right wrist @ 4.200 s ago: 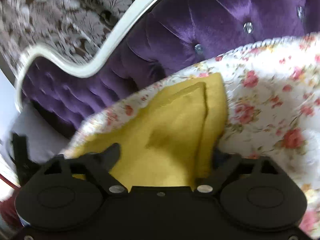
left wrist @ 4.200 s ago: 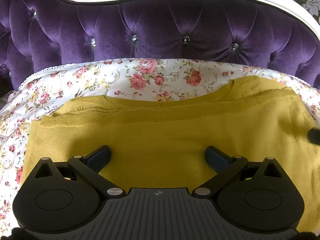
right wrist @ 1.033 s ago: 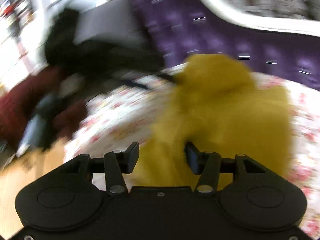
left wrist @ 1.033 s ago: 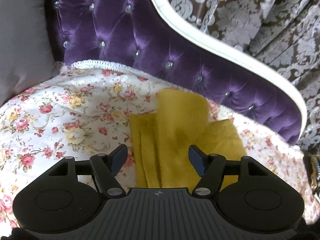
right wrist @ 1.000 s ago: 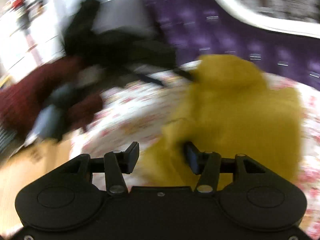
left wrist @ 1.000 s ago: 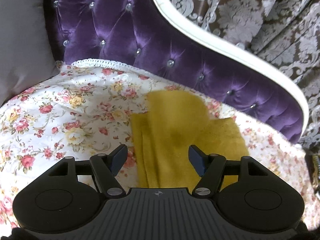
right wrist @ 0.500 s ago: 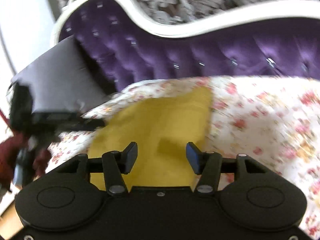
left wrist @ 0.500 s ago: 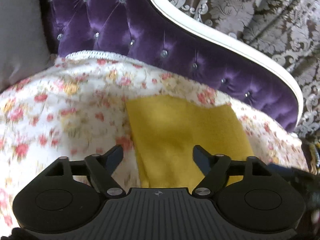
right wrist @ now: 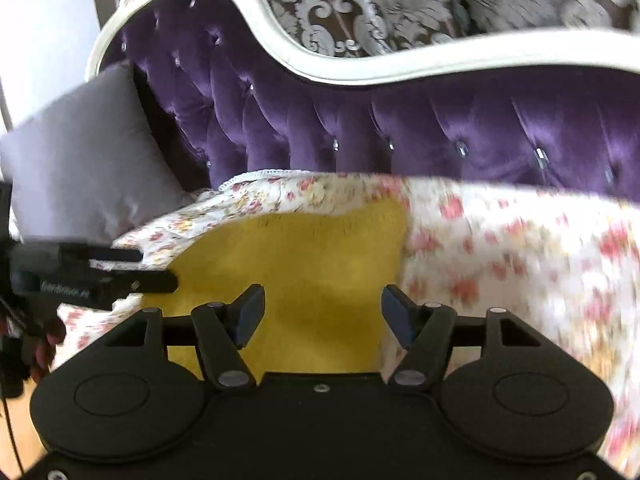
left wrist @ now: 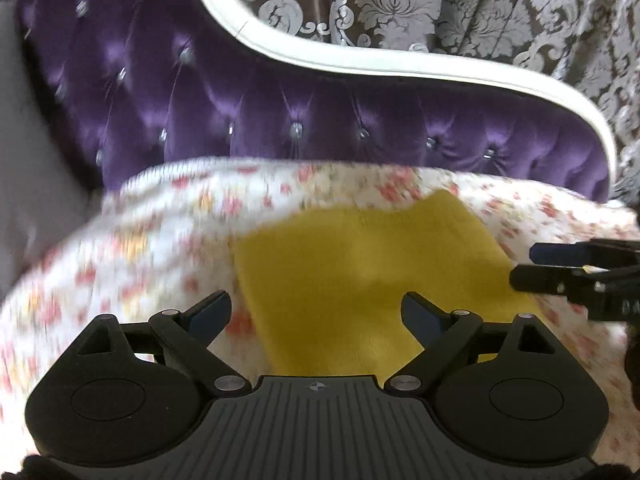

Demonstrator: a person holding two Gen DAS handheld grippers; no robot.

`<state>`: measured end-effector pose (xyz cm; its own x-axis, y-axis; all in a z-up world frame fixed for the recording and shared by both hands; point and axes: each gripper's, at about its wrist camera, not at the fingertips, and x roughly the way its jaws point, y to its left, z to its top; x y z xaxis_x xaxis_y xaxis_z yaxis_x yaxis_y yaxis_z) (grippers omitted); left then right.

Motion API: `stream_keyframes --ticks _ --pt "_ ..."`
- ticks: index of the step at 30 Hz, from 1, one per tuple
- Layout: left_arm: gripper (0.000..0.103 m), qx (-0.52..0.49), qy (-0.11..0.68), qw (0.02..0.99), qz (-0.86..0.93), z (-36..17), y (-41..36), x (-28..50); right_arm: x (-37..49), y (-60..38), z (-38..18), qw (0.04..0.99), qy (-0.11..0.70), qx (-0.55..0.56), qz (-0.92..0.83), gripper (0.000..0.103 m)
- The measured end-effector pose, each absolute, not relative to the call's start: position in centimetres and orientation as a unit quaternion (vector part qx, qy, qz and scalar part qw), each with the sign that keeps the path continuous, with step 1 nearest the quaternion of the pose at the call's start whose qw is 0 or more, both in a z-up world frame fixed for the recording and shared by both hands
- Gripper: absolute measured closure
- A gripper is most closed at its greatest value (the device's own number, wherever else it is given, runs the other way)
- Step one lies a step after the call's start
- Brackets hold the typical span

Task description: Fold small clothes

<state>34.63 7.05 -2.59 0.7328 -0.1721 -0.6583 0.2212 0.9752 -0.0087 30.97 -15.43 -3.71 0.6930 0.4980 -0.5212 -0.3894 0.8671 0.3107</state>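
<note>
Garment: the folded mustard top [left wrist: 360,268] is lying flat on the floral sheet [left wrist: 152,240], its long axis running away from the fingers toward the purple backrest [left wrist: 320,120].
Left gripper [left wrist: 316,312]: jaws being held wide apart, just opened, nothing clamped; the cloth is showing ahead between them.
Right gripper [right wrist: 322,312]: jaws apart, just opened, empty; the cloth is lying ahead.

Mustard-yellow knit garment [left wrist: 360,280], folded into compact rectangle, lying flat on floral cover [left wrist: 160,240]. Sits ahead of and below spread left fingers [left wrist: 212,312]; likewise between right fingers [right wrist: 250,312], untouched.
</note>
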Motion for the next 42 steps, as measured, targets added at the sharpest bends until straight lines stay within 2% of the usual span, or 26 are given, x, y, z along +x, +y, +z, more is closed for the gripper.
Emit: stream_keyframes --ticks 5,7,8,10,15,22,29,35,42 --pt "0.011 0.076 0.368 0.924 -0.067 -4.0 5.2 40.9 34.7 -12.7 -4.5 0.921 0.315 0.042 0.225 0.035" --pt "0.0 0.079 0.391 0.915 -0.053 -5.7 5.2 43.3 35.5 -12.2 -5.4 0.92 0.325 0.035 0.218 0.034" --pt "0.0 0.068 0.396 0.914 -0.052 -6.3 5.4 44.1 35.8 -12.1 -5.9 0.919 0.331 0.032 0.213 0.033" --pt "0.0 0.033 0.402 0.914 -0.052 -6.8 6.0 45.2 35.9 -12.4 -6.7 0.918 0.335 0.039 0.209 0.031" --pt "0.001 0.02 0.413 0.908 -0.061 -6.4 6.4 46.3 35.9 -14.2 -7.6 0.907 0.35 0.103 0.212 0.031" --pt "0.001 -0.077 0.399 0.91 -0.088 -2.9 9.1 40.6 35.8 -15.3 -7.9 0.887 0.367 0.139 0.245 0.03" --pt "0.001 -0.127 0.415 0.894 -0.107 -2.7 11.1 34.0 35.6 -16.3 -8.1 0.871 0.377 0.149 0.275 0.027" --pt "0.001 -0.165 0.433 0.878 -0.121 -4.1 12.2 32.0 35.3 -17.3 -8.1 0.861 0.385 0.185 0.276 0.027" --pt "0.001 -0.215 0.412 0.878 -0.11 -3.4 15.8 32.0 35.3 -18.4 -8.2 0.849 0.394 0.205 0.287 0.022"
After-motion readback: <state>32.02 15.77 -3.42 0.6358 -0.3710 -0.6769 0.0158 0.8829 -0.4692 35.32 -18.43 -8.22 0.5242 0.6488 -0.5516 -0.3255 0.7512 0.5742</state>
